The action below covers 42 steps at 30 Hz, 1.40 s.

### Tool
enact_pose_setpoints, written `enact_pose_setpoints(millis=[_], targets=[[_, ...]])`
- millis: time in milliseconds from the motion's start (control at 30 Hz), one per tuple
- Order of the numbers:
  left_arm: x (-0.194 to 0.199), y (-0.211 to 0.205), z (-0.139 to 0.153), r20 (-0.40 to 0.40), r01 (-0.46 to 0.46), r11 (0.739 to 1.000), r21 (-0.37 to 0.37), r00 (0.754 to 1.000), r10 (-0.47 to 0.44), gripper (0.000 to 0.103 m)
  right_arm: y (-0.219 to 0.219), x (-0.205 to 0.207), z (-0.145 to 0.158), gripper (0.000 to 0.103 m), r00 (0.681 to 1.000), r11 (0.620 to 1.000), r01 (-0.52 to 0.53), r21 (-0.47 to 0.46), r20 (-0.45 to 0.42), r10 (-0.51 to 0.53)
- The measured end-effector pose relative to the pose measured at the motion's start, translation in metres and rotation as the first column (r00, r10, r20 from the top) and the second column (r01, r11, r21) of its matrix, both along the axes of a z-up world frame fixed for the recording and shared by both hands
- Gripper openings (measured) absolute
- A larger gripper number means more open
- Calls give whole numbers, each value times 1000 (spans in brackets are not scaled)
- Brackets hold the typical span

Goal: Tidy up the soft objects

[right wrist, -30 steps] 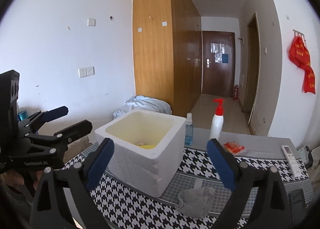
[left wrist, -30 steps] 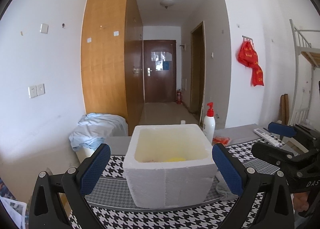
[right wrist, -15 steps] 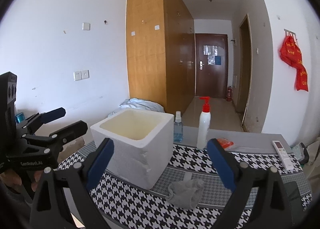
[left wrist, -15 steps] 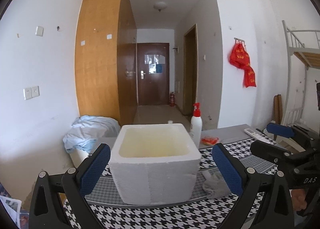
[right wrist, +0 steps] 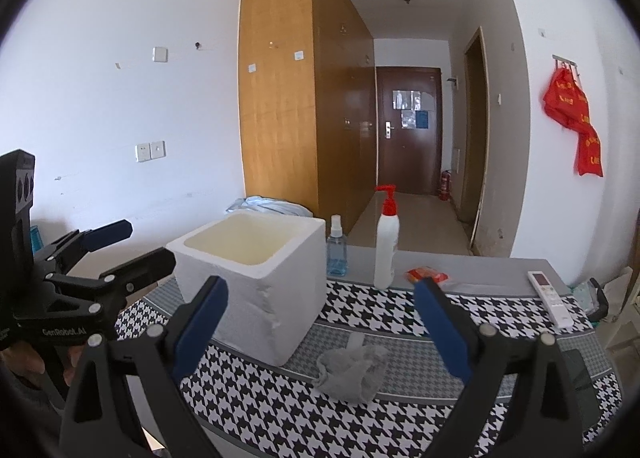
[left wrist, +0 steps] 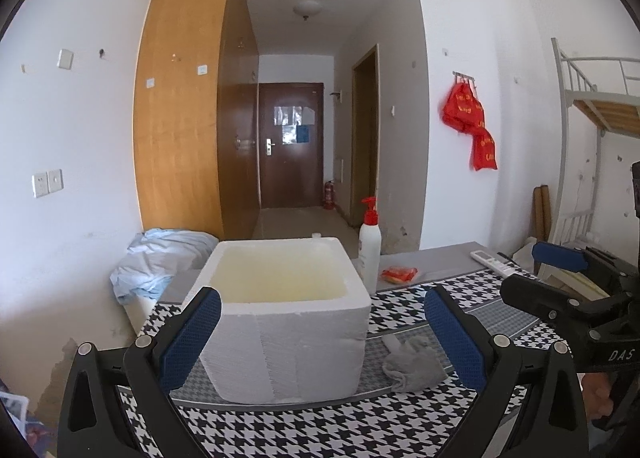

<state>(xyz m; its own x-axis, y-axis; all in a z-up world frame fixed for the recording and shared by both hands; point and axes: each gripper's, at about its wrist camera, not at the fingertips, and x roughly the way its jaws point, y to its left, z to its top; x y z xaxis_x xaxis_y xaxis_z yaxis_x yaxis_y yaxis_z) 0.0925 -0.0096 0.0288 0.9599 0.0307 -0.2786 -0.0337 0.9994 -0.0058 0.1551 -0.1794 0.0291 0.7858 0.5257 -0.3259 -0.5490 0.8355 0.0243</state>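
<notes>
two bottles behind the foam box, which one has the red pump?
The taller white bottle, right of the foam box. The other, a short clear spray bottle with blue liquid, has a plain clear spray top.

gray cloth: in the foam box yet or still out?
Out. The gray cloth lies crumpled on the checked tablecloth beside the foam box, not touching either gripper; right gripper is open above it.

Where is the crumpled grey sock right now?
The crumpled grey fabric sock lies on the black-and-white houndstooth tablecloth, just right of the white foam box; in the right wrist view it sits low, between that gripper's fingers.
</notes>
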Motion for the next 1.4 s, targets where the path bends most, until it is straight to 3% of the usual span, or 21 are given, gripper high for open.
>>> enact_pose_setpoints(millis=[1400], targets=[[21, -22, -60, -106, 65, 996, -61, 992, -71, 102, -20, 22, -62, 96, 987, 997, 67, -41, -147, -73]])
